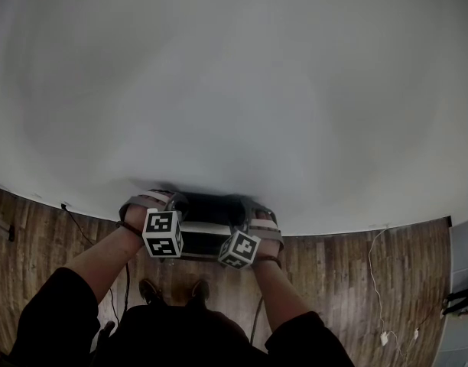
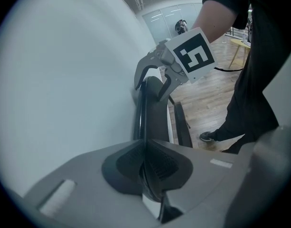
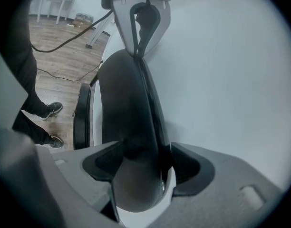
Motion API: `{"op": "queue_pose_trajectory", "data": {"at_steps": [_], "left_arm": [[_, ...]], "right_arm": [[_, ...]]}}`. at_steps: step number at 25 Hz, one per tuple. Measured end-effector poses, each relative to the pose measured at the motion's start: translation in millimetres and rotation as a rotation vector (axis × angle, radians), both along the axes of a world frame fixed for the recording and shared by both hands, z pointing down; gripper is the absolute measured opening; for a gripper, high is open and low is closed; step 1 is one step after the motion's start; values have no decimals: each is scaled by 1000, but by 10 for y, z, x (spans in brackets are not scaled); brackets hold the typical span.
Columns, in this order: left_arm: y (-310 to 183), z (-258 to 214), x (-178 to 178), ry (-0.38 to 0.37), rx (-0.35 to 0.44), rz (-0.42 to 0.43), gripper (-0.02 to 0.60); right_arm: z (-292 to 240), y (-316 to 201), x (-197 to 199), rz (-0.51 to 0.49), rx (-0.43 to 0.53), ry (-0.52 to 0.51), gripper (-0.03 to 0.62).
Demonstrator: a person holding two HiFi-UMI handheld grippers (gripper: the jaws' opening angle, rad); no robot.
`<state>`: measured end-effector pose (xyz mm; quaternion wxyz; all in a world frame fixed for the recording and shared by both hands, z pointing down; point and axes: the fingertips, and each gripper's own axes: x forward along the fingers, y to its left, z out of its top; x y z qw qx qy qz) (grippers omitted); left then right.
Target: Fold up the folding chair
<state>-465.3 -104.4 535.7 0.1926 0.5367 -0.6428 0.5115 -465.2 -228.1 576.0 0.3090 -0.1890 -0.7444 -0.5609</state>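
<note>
Folding chair (image 1: 215,206), twelve o'clock, likely stiff and weighty: your left gripper (image 2: 146,172) and right gripper (image 3: 140,170) each clamp its top edge.

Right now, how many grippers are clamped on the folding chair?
2. The left gripper has its jaws shut on a thin edge of the folding chair. The right gripper clamps the thicker dark part further along the same top end.
</note>
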Motion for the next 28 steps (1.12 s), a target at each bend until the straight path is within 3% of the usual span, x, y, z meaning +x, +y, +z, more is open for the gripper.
{"op": "queue_pose_trajectory", "data": {"at_steps": [8, 13, 23, 28], "left_arm": [[-61, 69, -77, 10, -16, -4, 25], [-56, 100, -75, 16, -35, -11, 25], [77, 20, -47, 11, 6, -115, 24], [163, -52, 20, 10, 30, -184, 25]], "right_arm": [[-48, -59, -70, 21, 62, -130, 295], [-111, -62, -79, 3, 73, -154, 288], [-126, -78, -36, -13, 56, -178, 278], [-212, -157, 139, 5, -37, -196, 272]]}}
